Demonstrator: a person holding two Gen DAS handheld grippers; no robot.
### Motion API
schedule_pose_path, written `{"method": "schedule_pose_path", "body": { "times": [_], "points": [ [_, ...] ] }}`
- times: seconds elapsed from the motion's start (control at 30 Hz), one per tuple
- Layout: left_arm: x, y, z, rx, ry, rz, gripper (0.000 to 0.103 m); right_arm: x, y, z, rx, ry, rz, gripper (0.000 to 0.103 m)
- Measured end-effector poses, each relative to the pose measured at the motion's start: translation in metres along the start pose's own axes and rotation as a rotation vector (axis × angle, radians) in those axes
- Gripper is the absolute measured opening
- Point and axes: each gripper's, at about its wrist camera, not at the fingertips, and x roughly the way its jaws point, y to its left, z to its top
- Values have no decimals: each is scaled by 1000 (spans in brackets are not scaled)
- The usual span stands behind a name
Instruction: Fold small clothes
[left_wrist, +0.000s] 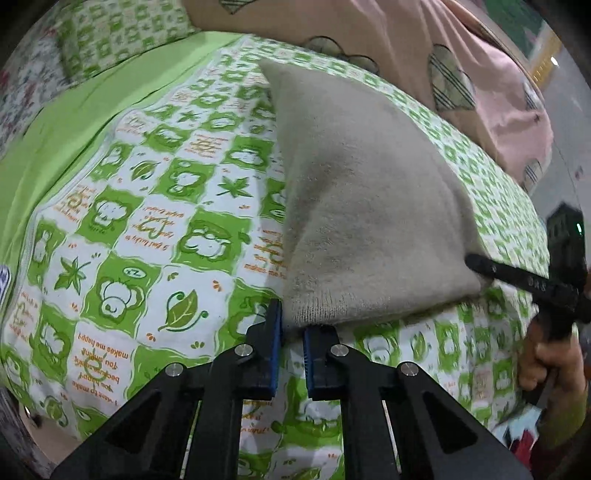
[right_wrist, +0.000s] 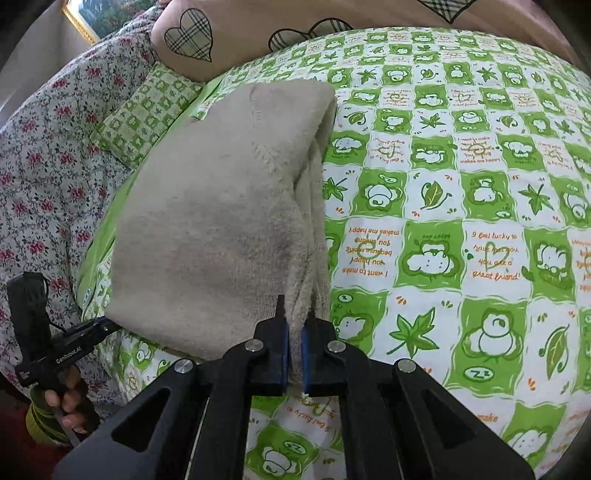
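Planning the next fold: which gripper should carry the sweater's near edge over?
Right, probably. The right gripper is shut on the beige knit sweater hem; the left gripper only sits at its corner, jaws apart.

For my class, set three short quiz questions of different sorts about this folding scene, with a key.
1. True or false: the right gripper is shut on the beige knit garment.
2. Which lies under the garment? A) bare wood B) green patterned sheet C) blue towel
3. Fill in: the left gripper meets the garment's near ____ edge.

Key: 1 true; 2 B; 3 ribbed (hem). The left fingers show a gap, so its grip cannot be confirmed.
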Motion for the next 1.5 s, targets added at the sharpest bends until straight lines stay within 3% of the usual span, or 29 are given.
{"method": "schedule_pose_path", "body": {
  "times": [0.1,0.2,0.37,0.57,0.73,0.83,0.93,1.13,1.33,1.5],
  "points": [
    [-13,-1,-1,48,30,-74,16,-3,-5,2,21,21,9,8],
    [-39,-2,2,99,18,-166,21,-21,-13,6,79,22,-29,29],
    [-53,-10,44,131,-79,-214,23,-50,-1,33,60,-95,-25,29],
    [-7,-22,123,88,-143,-294,22,-12,36,89,4,-116,10,29],
    [40,-27,143,124,-64,-187,13,27,46,113,-21,-60,-3,29],
    [59,-14,131,103,-37,-215,11,57,31,110,-27,16,-67,26],
    [60,-17,129,119,-43,-195,11,59,18,104,10,-16,-12,25],
    [34,-21,123,86,-82,-190,10,37,26,96,3,-53,-27,28],
    [-8,-22,76,108,-92,-245,11,-2,33,67,-17,-89,26,28],
    [7,-15,30,91,9,-201,10,-2,35,19,-60,-8,23,28]
  ]
}}
